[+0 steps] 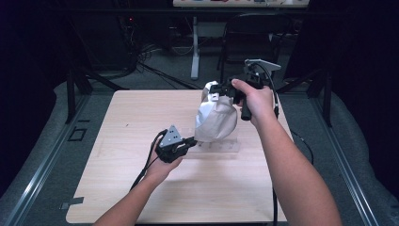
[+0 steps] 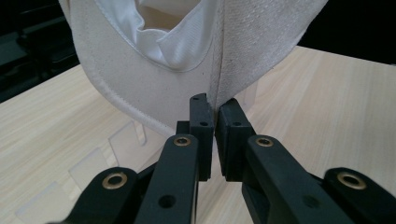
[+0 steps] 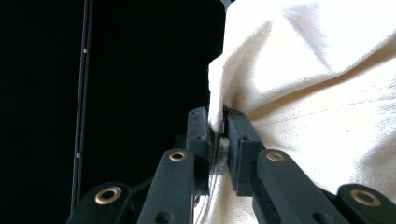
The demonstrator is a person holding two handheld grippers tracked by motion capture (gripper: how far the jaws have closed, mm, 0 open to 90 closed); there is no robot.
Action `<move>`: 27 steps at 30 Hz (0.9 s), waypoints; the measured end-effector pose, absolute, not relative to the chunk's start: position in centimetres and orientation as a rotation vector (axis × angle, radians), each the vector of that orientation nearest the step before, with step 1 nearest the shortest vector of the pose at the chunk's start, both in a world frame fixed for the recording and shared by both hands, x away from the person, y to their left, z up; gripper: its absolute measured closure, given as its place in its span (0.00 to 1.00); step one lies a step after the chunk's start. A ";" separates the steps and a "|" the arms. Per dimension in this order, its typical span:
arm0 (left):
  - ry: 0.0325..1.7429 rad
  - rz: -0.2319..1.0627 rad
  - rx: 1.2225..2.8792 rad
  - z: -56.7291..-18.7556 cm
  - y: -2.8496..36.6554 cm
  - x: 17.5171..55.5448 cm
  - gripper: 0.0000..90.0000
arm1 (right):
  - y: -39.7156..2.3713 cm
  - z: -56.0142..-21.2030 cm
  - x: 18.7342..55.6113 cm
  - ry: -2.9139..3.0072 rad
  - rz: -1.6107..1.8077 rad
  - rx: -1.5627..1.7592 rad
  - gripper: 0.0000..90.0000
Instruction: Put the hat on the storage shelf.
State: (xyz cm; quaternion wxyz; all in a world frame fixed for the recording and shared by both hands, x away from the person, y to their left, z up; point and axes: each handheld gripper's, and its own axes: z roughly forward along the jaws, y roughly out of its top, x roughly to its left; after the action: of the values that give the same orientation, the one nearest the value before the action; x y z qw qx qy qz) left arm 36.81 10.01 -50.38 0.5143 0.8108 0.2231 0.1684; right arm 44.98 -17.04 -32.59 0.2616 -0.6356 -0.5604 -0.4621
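A cream canvas cloth bag (image 1: 215, 118) hung above the pale wooden table (image 1: 117, 141), over a clear acrylic slotted stand (image 1: 221, 145). The left gripper (image 1: 190, 141) pinched its lower edge; the right gripper (image 1: 217, 89) pinched its top.

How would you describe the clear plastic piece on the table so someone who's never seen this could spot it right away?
Start at the light wooden table and find the cream cloth cap held up between the left gripper and right gripper. Directly beneath the cap, flat on the wood, lies the clear plastic piece. It is see-through with notched edges, so only its faint outline separates it from the tabletop.
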 end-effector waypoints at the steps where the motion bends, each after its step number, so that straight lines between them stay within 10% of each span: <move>1: 0.537 0.394 1.944 -50.4 10.1 36.9 0.96 | -16.9 -32.6 45.0 -1.519 -1.250 -1.720 0.91; 27: 0.596 0.368 1.916 -52.2 11.0 36.1 0.96 | -15.6 -33.9 45.0 -1.563 -1.191 -1.692 0.90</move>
State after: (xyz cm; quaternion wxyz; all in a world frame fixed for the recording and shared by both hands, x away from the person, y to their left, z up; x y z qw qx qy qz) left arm 36.14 11.04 -52.20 0.5234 0.8003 0.2491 0.1536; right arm 45.03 -15.58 -33.86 0.2707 -0.6282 -0.5801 -0.4423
